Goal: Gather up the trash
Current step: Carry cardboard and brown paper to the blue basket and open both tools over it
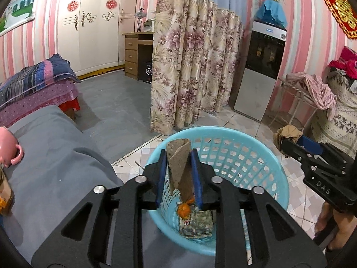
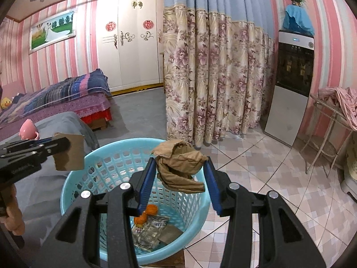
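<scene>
A grey-covered surface [image 1: 55, 156] fills the near left, its near end cut off by both frames, and a pink cup [image 1: 10, 148] at its left edge is only partly in view. Just right of it on the tiled floor stands a light blue plastic basket [image 1: 245, 143] with latticed walls; its near rim is hidden behind the tool bodies in both views. At its bottom lie orange peel [image 2: 146, 214], a crumpled clear wrapper [image 2: 149, 230] with print too small to read, and a flat brownish scrap half covered by the wrapper. The left tool [image 1: 179, 174] hangs over the basket's near-left rim, its blue pads drawn in narrow and pinching a folded piece of brown cardboard [image 1: 179, 165] that stands upright between them. The right tool [image 2: 179, 178] is over the basket's right side, its pads set wider and gripping a crumpled brown paper wad [image 2: 180, 163], which droops below the tips above the basket's opening. Part of the person's hand shows at each frame's edge, holding the other tool.
</scene>
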